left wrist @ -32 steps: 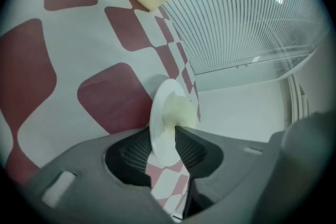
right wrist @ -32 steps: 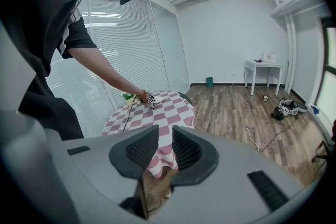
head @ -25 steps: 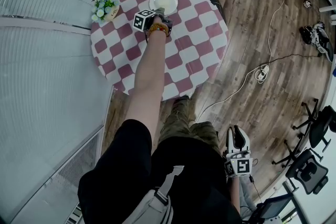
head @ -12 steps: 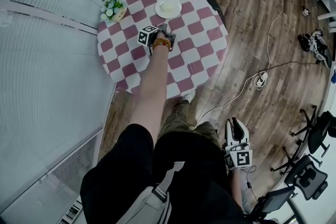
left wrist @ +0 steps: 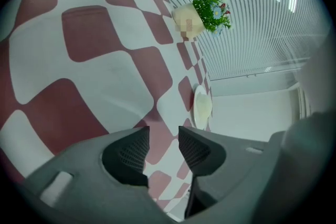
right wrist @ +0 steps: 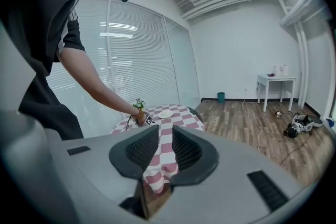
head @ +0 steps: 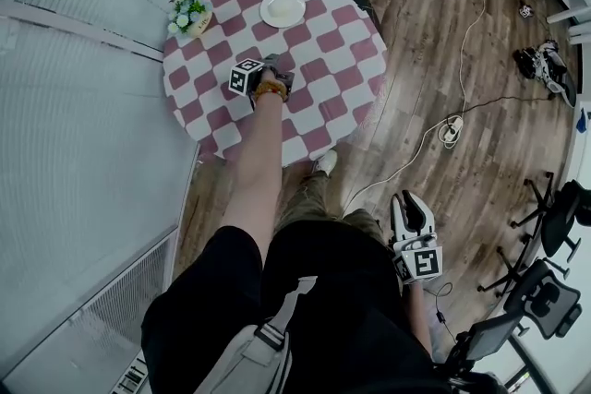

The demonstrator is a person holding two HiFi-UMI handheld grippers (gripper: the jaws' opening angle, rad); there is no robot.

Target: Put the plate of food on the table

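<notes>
Round checked table (head: 323,106) on wooden floor (head: 434,32), beside slatted blinds; plate of food (head: 283,8) set down near the far edge.
Plate stands alone, well apart from both tongs. Flower pot (head: 189,12) at the table's left edge. Left gripper (head: 279,63) over the table's middle, jaws a narrow gap apart, only cloth showing between them. Right gripper (head: 412,203) hangs low at the person's side over the floor, off the table, jaws narrowly parted, gripping nothing.
</notes>
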